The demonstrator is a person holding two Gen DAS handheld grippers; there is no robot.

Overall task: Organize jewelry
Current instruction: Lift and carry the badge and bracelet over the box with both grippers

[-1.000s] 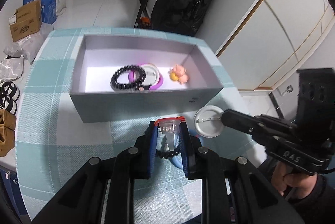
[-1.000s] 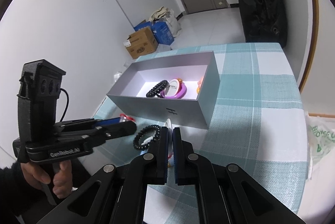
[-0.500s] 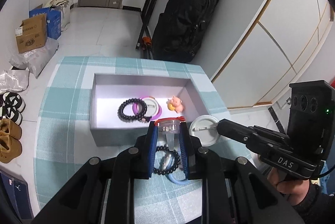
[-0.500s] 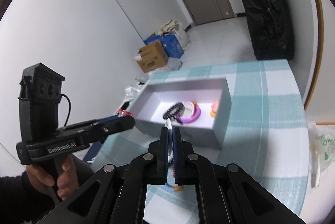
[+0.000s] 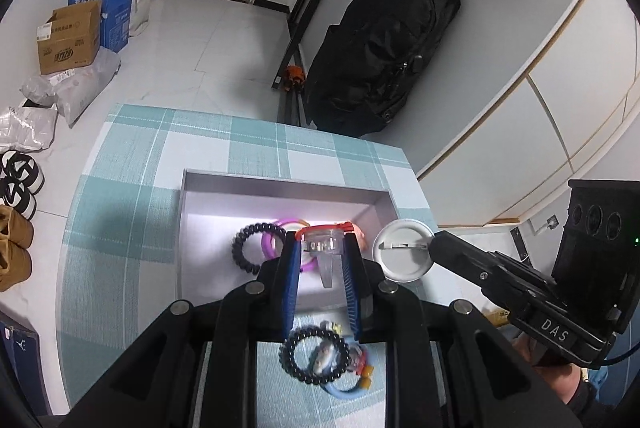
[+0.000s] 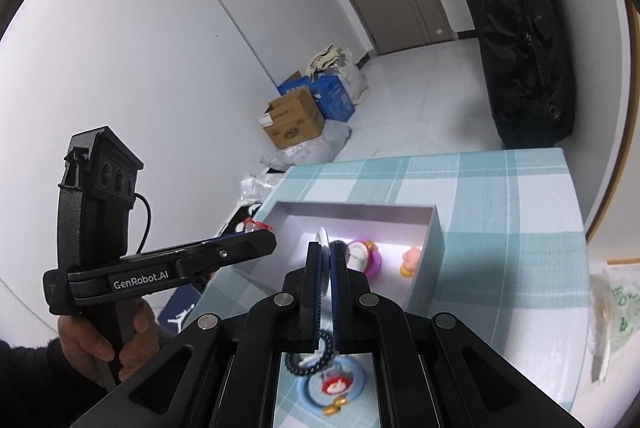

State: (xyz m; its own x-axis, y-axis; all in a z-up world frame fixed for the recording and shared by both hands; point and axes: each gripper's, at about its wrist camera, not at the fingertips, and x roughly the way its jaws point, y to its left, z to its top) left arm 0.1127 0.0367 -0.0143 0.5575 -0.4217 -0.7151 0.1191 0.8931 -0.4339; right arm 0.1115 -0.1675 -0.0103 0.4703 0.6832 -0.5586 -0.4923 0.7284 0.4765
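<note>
My left gripper [image 5: 322,248] is shut on a clear plastic piece with a red band [image 5: 323,242] and holds it high above the grey box [image 5: 280,184]. My right gripper [image 6: 326,248] is shut on a white round pin badge [image 6: 322,240], seen edge-on; it also shows in the left wrist view [image 5: 404,250], above the box's right end. The box holds a black bead bracelet [image 5: 250,248], a purple ring [image 5: 272,240] and a pink pig charm [image 6: 410,258]. On the cloth below lie another black bead bracelet [image 5: 314,354] and a blue ring with small charms [image 5: 344,384].
The table has a teal checked cloth [image 5: 132,196]. A black backpack [image 5: 380,48] leans on the wall behind it. Cardboard boxes [image 5: 70,40], bags and shoes [image 5: 16,188] lie on the floor to the left. A plastic bag [image 6: 612,312] sits right of the table.
Both grippers have risen with their items and moved forward over the box. The box and the loose jewelry on the cloth now look smaller and lower in view.
</note>
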